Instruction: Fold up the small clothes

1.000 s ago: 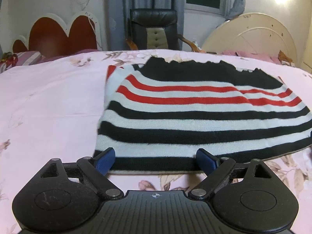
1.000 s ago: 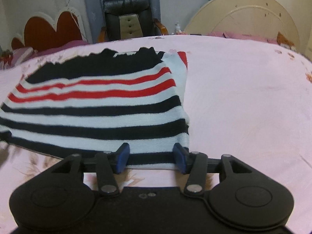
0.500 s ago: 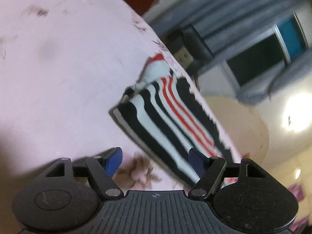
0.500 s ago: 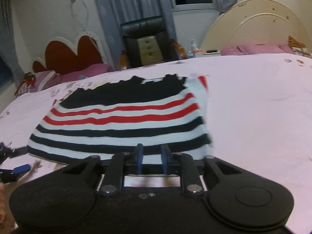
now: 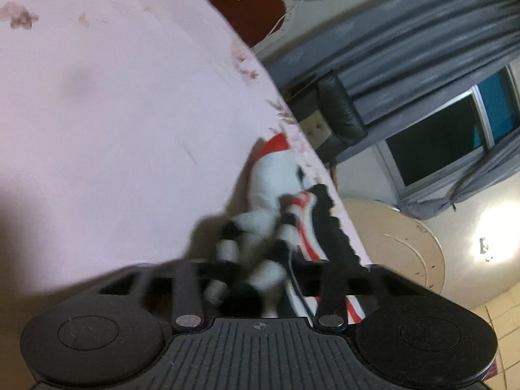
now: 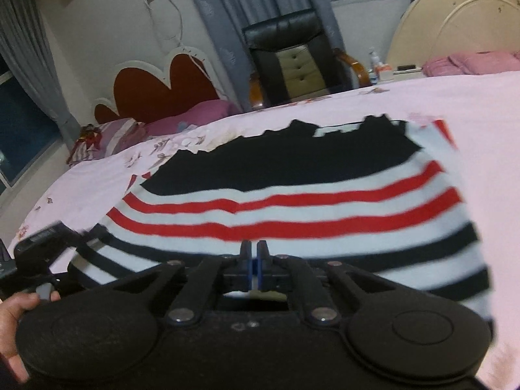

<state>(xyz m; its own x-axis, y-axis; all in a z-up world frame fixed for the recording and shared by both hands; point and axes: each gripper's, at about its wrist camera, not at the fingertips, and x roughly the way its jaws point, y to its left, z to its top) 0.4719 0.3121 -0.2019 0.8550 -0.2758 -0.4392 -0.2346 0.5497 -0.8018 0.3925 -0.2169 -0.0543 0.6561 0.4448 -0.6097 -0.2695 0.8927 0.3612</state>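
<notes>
Through your left wrist camera, the view is rolled over — the left gripper (image 5: 256,279) has its fingers closing, with a bunched edge of the striped sweater (image 5: 276,224) crowded between them; blur hides whether the pads press it yet. The pink bedsheet (image 5: 113,113) fills the frame beyond it.

Through your right wrist camera, the right gripper (image 6: 253,253) has its fingers pinched together on the sweater's hem, the garment (image 6: 292,201) lying spread on the bed — your left hand (image 6: 13,308) shows at the frame's left edge.
</notes>
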